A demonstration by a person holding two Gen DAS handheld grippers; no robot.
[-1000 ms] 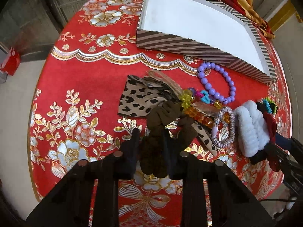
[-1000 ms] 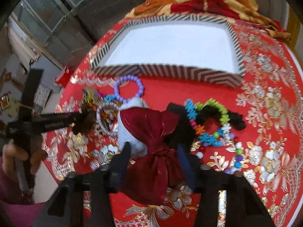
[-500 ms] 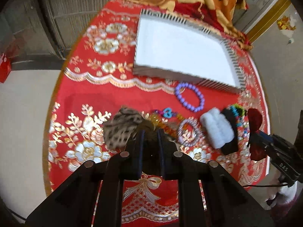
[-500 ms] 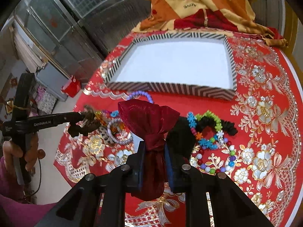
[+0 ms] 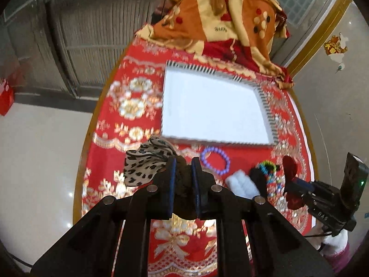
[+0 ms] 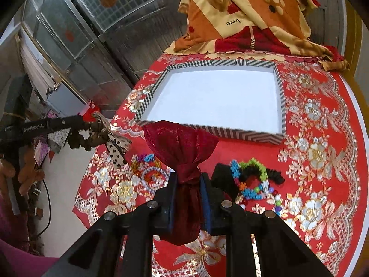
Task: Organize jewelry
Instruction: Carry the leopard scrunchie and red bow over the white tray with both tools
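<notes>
My left gripper [image 5: 183, 161] is shut on a dark brown scrunchie [image 5: 183, 177] with a leopard-print bow [image 5: 145, 161] hanging from it, held above the table; it also shows in the right wrist view [image 6: 91, 136]. My right gripper [image 6: 188, 176] is shut on a dark red fabric bow [image 6: 182, 147], lifted above the table. The striped tray [image 6: 207, 132] with a white floor lies beyond both, with nothing in it. On the red cloth lie a purple bead bracelet [image 5: 215, 162], a white scrunchie [image 5: 242, 183] and colourful bead bracelets [image 6: 250, 175].
A round table with a red and gold cloth [image 6: 318, 152] holds everything. An orange and red blanket [image 6: 251, 16] is piled at the far edge behind the tray. A black scrunchie [image 6: 274, 175] and a silver bead bracelet [image 6: 152, 177] lie on the cloth.
Both grippers closed on their items and lifted them off the cloth. The left one raised the brown scrunchie with the leopard bow; the right one raised the red bow.
</notes>
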